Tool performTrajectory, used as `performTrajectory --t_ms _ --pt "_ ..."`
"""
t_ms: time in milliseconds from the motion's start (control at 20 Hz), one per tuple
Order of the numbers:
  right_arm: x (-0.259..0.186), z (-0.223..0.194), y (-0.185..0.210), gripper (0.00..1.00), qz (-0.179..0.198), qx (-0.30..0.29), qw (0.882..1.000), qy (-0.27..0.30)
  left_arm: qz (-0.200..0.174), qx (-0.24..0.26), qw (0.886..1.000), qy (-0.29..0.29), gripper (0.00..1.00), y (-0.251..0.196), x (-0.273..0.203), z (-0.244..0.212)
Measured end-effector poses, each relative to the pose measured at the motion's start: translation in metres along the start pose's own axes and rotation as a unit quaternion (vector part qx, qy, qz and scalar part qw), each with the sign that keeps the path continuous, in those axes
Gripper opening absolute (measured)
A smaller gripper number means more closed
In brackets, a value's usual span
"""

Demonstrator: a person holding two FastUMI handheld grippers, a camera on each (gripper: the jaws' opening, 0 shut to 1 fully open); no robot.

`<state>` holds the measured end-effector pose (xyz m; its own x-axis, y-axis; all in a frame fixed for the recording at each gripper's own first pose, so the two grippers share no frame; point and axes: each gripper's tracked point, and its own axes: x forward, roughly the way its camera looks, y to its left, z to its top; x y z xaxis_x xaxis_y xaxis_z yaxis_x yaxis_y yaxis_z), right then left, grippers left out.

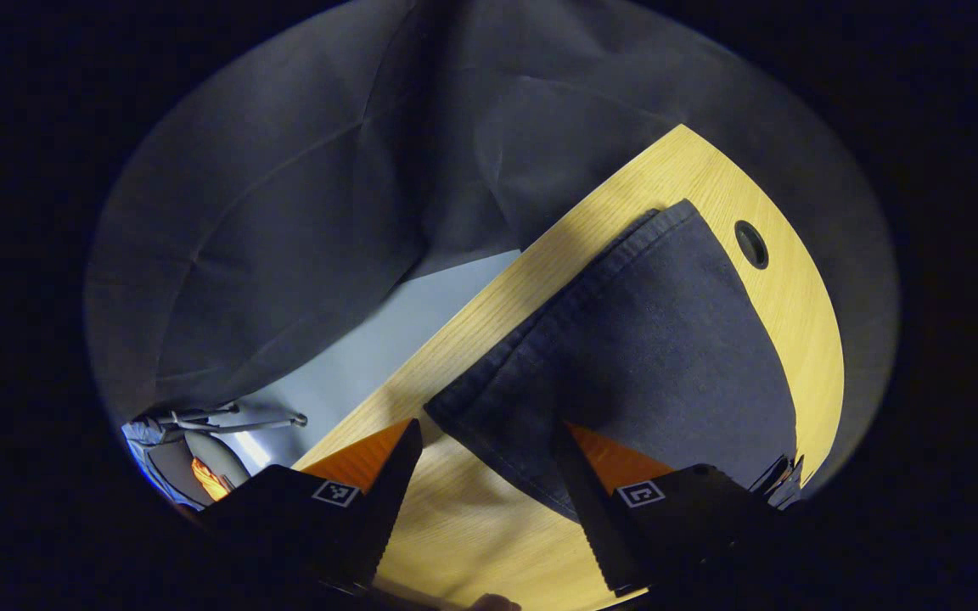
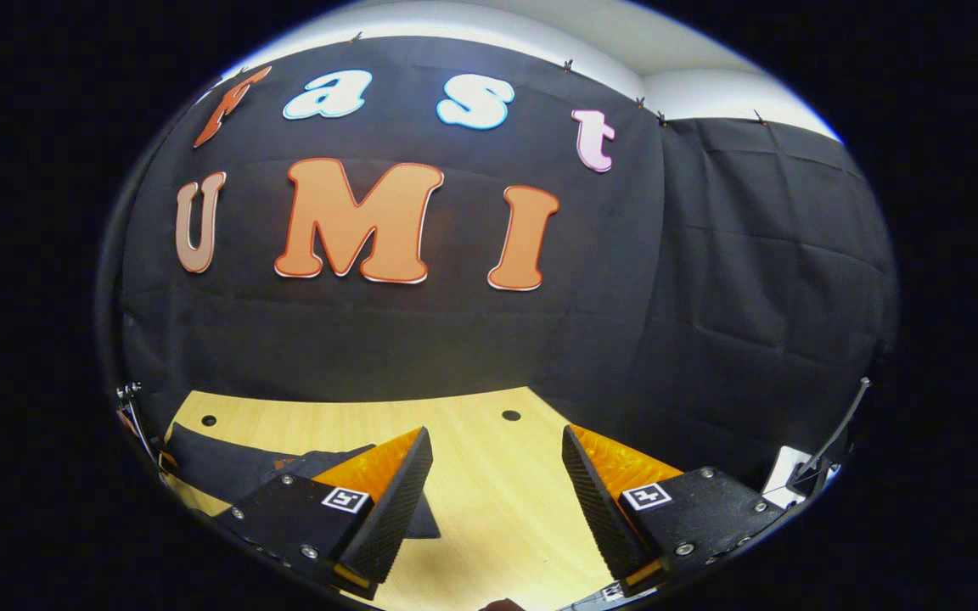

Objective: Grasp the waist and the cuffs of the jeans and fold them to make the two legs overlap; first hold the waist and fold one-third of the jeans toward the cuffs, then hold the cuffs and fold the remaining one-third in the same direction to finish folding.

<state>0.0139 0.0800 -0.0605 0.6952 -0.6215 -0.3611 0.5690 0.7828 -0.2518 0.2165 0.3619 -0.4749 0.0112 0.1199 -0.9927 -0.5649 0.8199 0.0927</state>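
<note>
Left gripper view: hovered with jaws spread over dark jeans lying flat on wooden table. Right gripper, likewise spread, held apart over bare wood. Risk judged: pinching one layer only, leaving legs misaligned.

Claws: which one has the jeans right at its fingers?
The left claw: its open fingers hang over the jeans, at a hemmed corner. The right claw is open over bare table, jeans off to its side.
</note>
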Motion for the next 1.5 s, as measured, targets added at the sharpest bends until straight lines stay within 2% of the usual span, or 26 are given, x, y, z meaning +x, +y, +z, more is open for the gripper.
performTrajectory --t_ms 100,200,250,350,400,450,550,650,700,750,900,1050,1100,1300,1400,1500 --pt "-0.005 0.006 -0.005 0.93 -0.003 0.001 1.0 -0.006 -0.004 0.009 1.0 0.003 0.94 -0.003 0.0 0.0" --pt "-0.006 0.007 -0.004 0.93 -0.002 0.009 1.0 -0.007 -0.017 0.018 1.0 -0.012 0.79 -0.012 0.0 0.003" --pt "-0.007 0.006 -0.003 0.93 -0.001 0.013 1.0 -0.007 -0.043 0.017 0.998 -0.036 0.59 -0.022 0.004 0.008" --pt "-0.007 -0.003 0.004 0.93 0.008 0.019 1.0 0.001 -0.056 0.046 0.995 -0.065 0.18 -0.028 0.0 0.009" --pt "-0.006 -0.009 0.006 0.93 0.011 0.021 1.0 0.006 -0.069 0.058 0.992 -0.083 0.18 -0.029 0.003 0.008" --pt "-0.005 -0.014 0.012 0.93 0.018 0.024 0.999 0.012 -0.08 0.079 0.989 -0.096 0.1 -0.03 -0.001 0.009" --pt "-0.001 -0.022 0.025 0.93 0.035 0.025 0.999 0.023 -0.116 0.081 0.985 -0.104 0.1 -0.032 -0.003 0.01" --pt "0.001 -0.026 0.036 0.93 0.053 0.023 0.998 0.029 -0.168 0.043 0.978 -0.117 0.09 -0.034 -0.015 0.008" --pt "0.006 -0.026 0.043 0.93 0.064 0.023 0.997 0.031 -0.185 0.04 0.974 -0.126 0.01 -0.035 -0.024 0.011" --pt "0.01 -0.027 0.05 0.93 0.073 0.023 0.997 0.032 -0.195 0.041 0.97 -0.138 0.01 -0.034 -0.033 0.012" --pt "0.019 -0.021 0.064 0.93 0.103 0.019 0.994 0.028 -0.233 0.06 0.95 -0.199 0.01 -0.031 -0.077 0.026" --pt "0.031 -0.017 0.078 0.93 0.13 0.017 0.991 0.025 -0.269 0.075 0.923 -0.265 0.01 -0.038 -0.135 0.046" --pt "0.036 -0.017 0.082 0.93 0.14 0.019 0.99 0.025 -0.27 0.07 0.92 -0.276 0.01 -0.045 -0.141 0.041" --pt "0.049 -0.021 0.09 0.93 0.166 0.015 0.985 0.033 -0.202 0.047 0.959 -0.196 0.01 -0.025 -0.088 0.024" --pt "0.054 -0.024 0.086 0.93 0.165 0.013 0.985 0.037 -0.185 0.032 0.97 -0.154 0.0 -0.02 -0.058 0.013" --pt "0.057 -0.029 0.086 0.93 0.165 0.015 0.985 0.042 -0.15 0.034 0.98 -0.123 0.37 -0.007 -0.045 0.007"
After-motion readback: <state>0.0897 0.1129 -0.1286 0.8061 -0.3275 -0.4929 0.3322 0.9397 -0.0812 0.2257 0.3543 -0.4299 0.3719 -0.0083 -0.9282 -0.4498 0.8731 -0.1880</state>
